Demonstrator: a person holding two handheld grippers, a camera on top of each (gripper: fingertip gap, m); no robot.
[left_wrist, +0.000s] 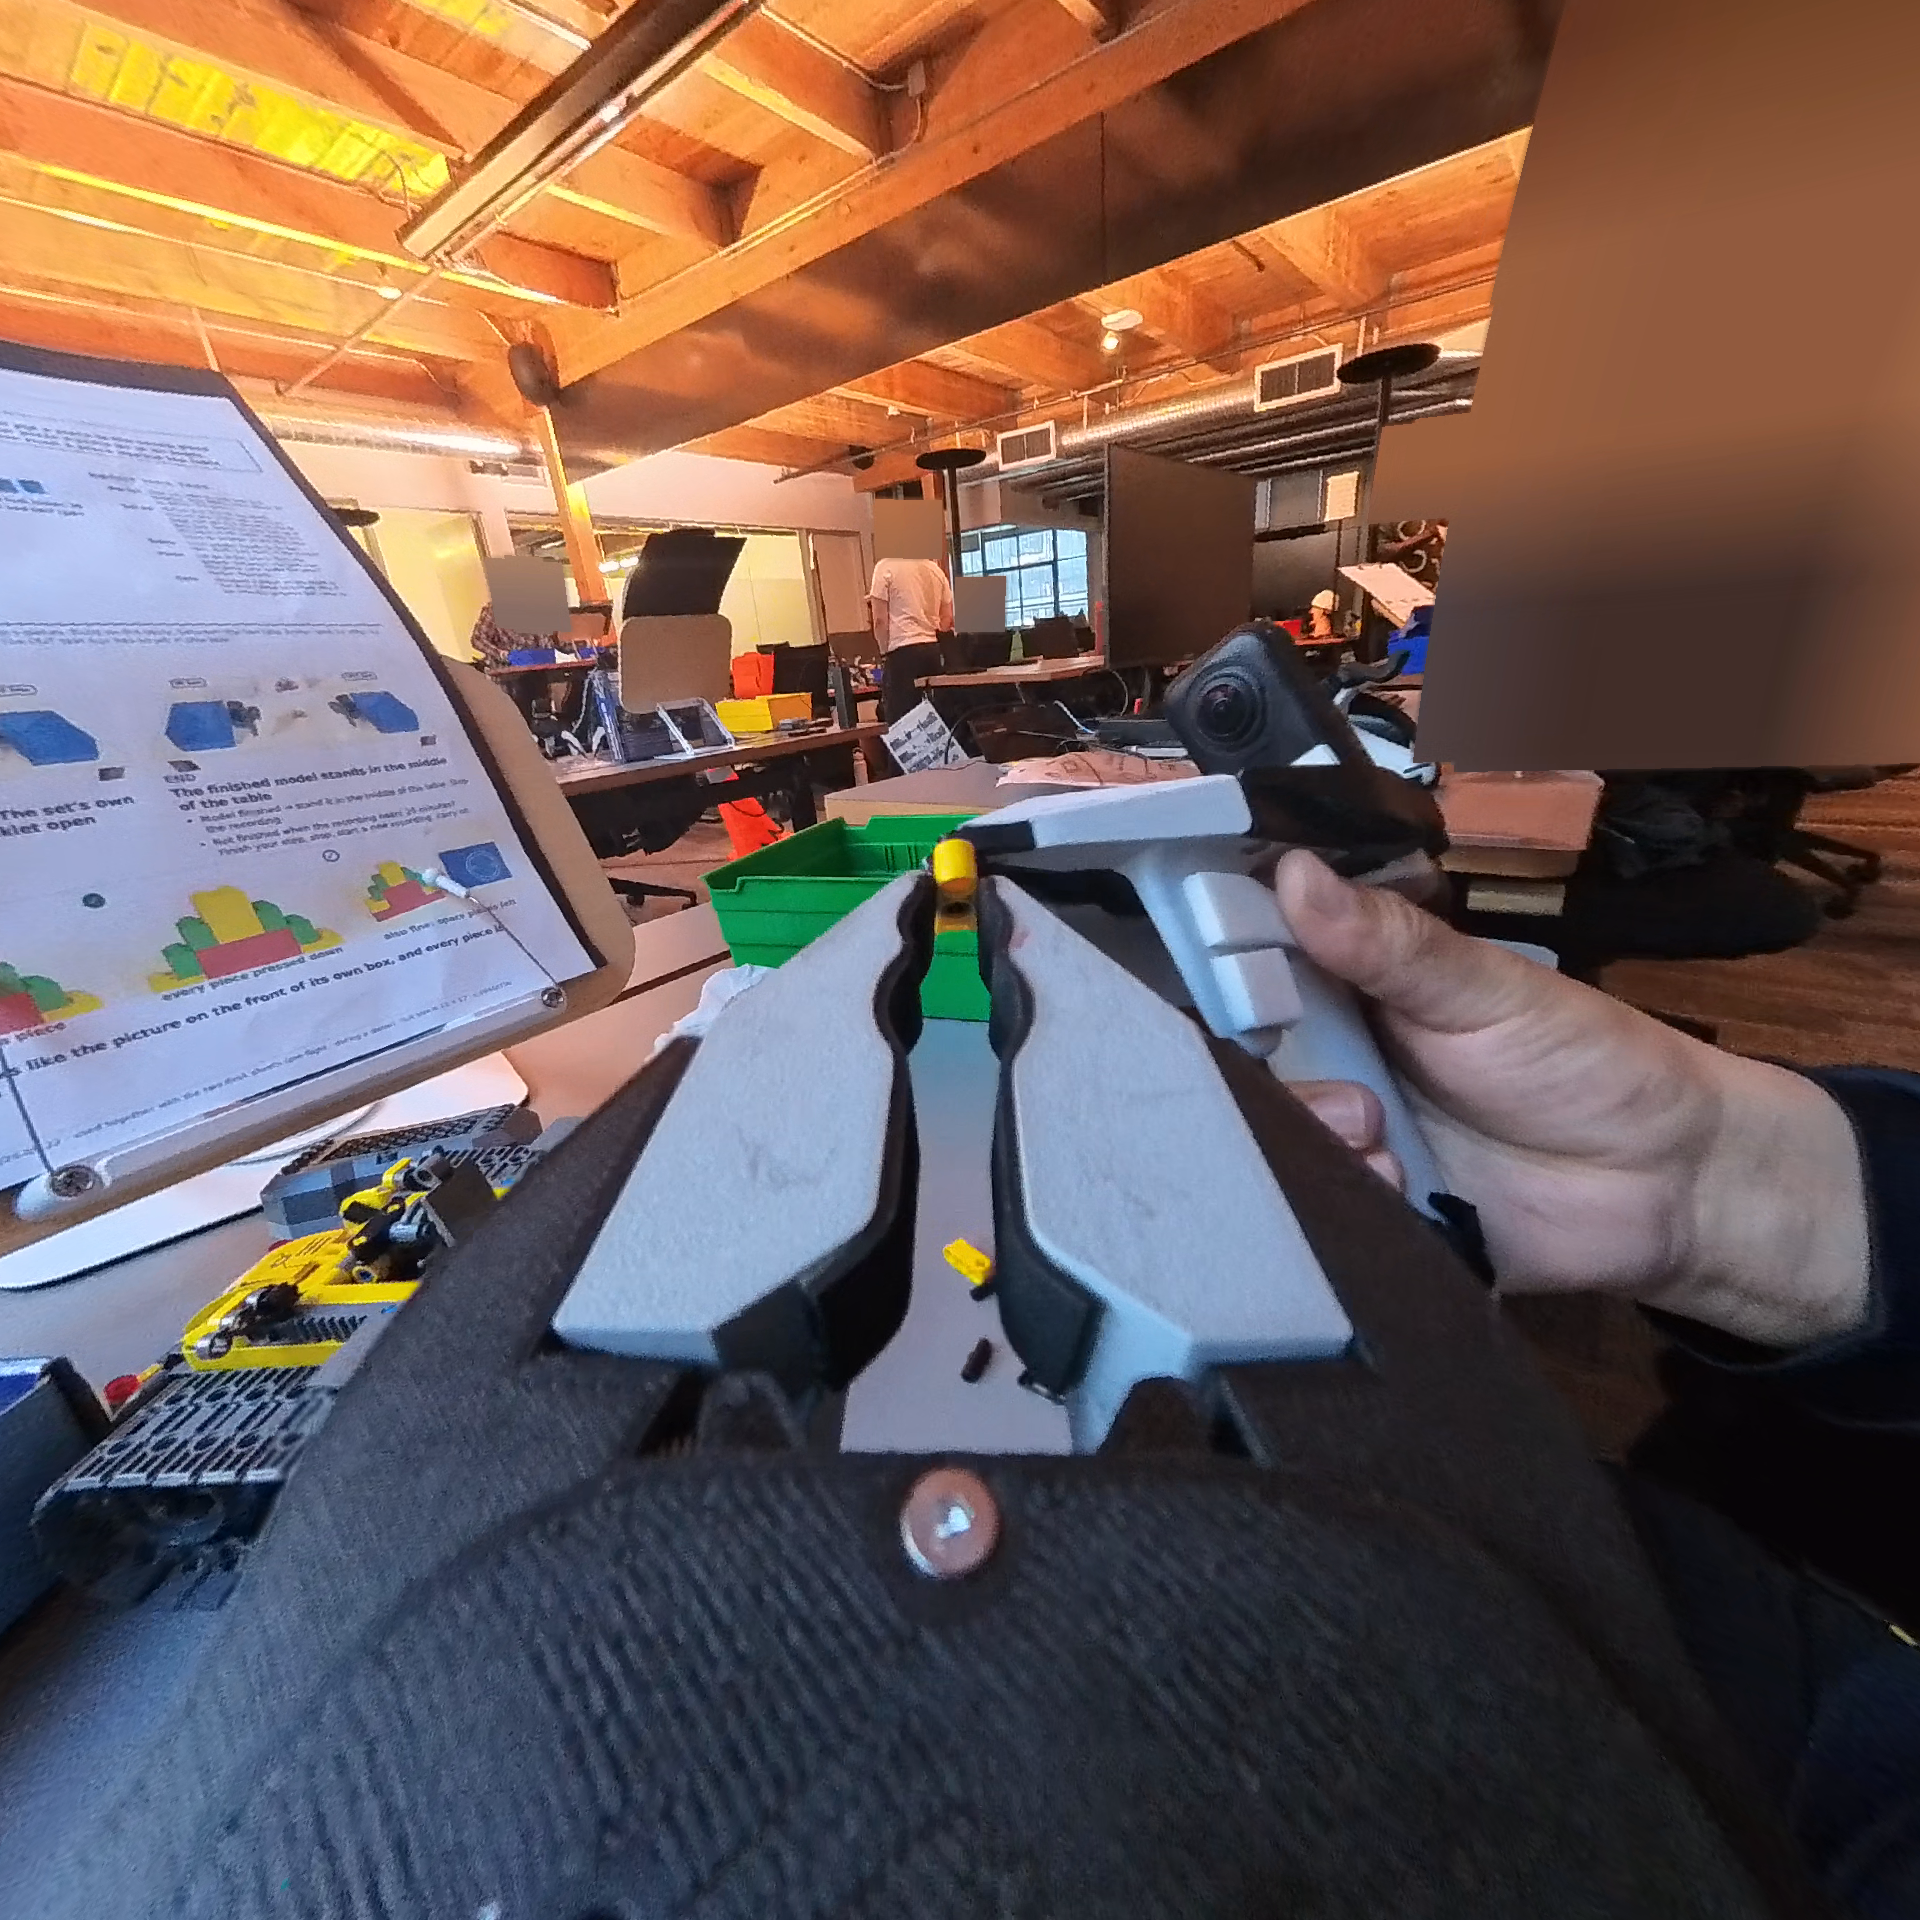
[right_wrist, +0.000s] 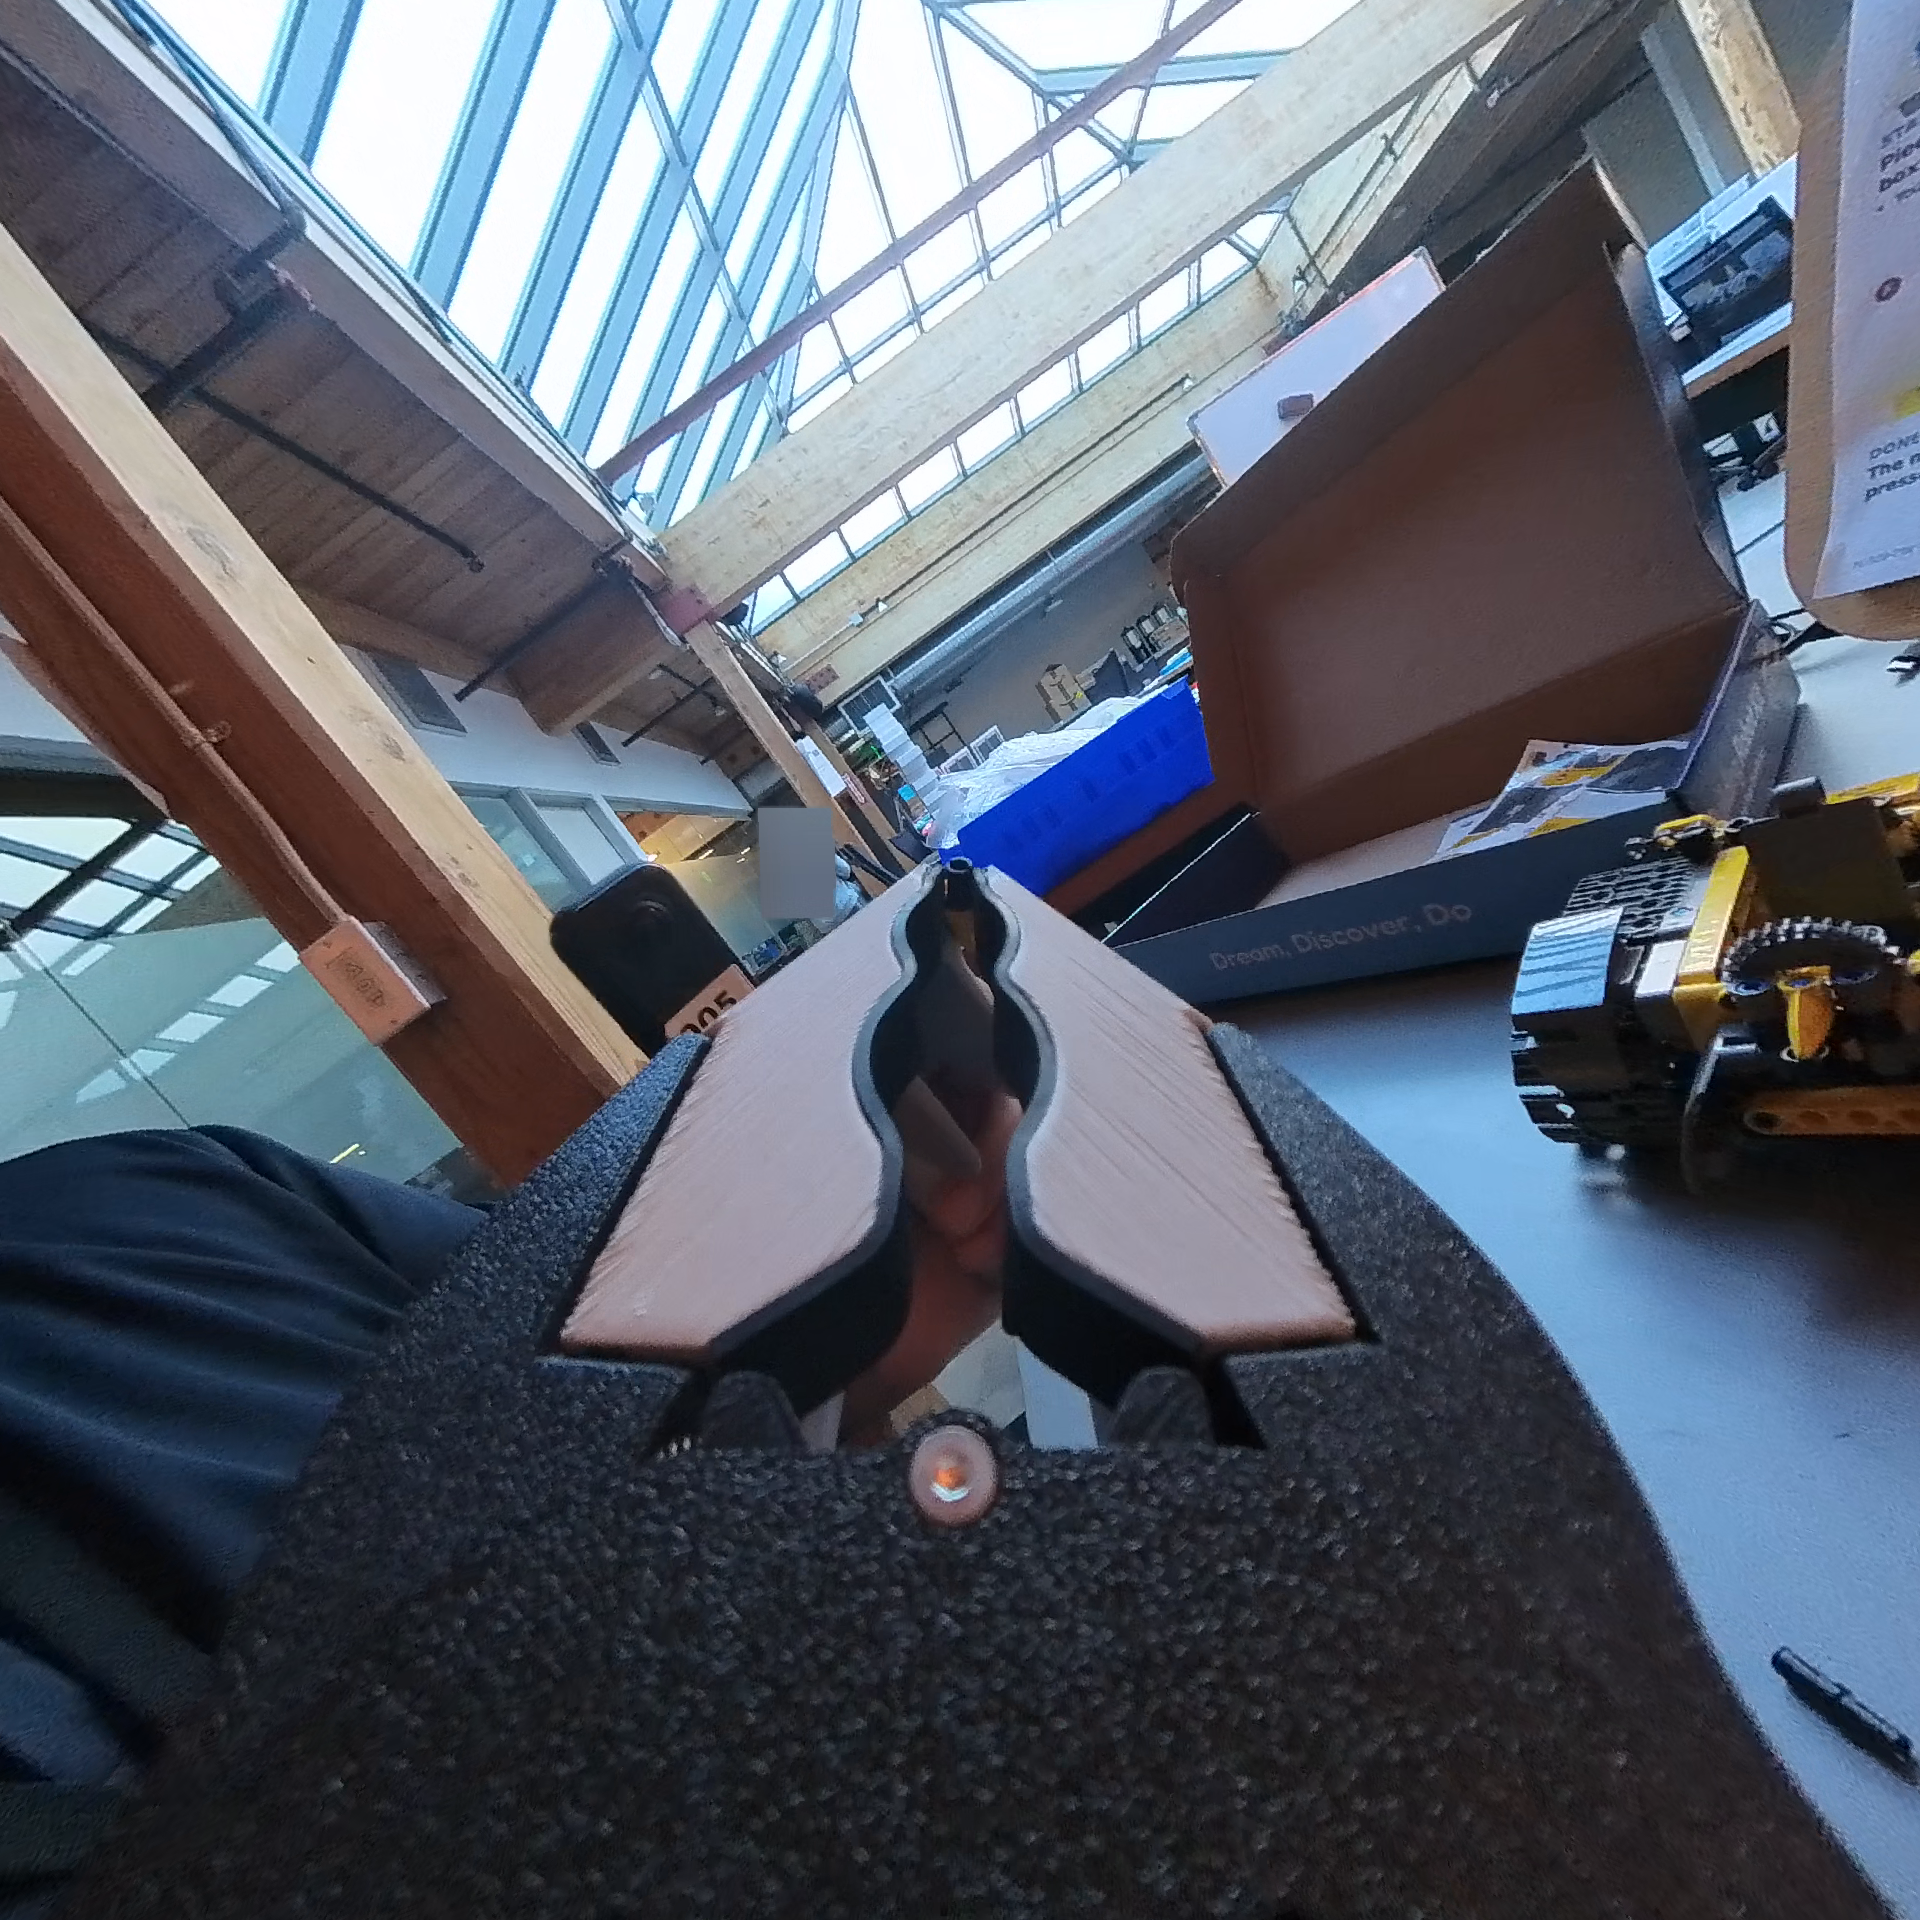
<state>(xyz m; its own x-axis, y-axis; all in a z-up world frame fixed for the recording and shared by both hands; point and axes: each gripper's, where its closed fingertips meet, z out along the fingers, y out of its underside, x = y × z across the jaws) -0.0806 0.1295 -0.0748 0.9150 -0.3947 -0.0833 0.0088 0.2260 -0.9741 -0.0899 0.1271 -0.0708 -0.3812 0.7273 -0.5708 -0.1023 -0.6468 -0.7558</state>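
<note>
Grey-fingered left gripper (left_wrist: 954, 896) pinches a small yellow plastic connector piece (left_wrist: 953, 881) at frame centre, tilted upward. Orange-fingered right gripper (right_wrist: 958, 902), angled skyward, clamps a small black pin (right_wrist: 957, 883); a hand (left_wrist: 1548, 1091) grips its handle.

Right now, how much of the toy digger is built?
Done: the yellow-and-black brick vehicle already has tracks, a gear and a body, standing on the grey table. In hand: the left gripper pinches a small yellow connector piece; the right gripper pinches a small black pin. Left: a loose black pin lies on the table.
</note>
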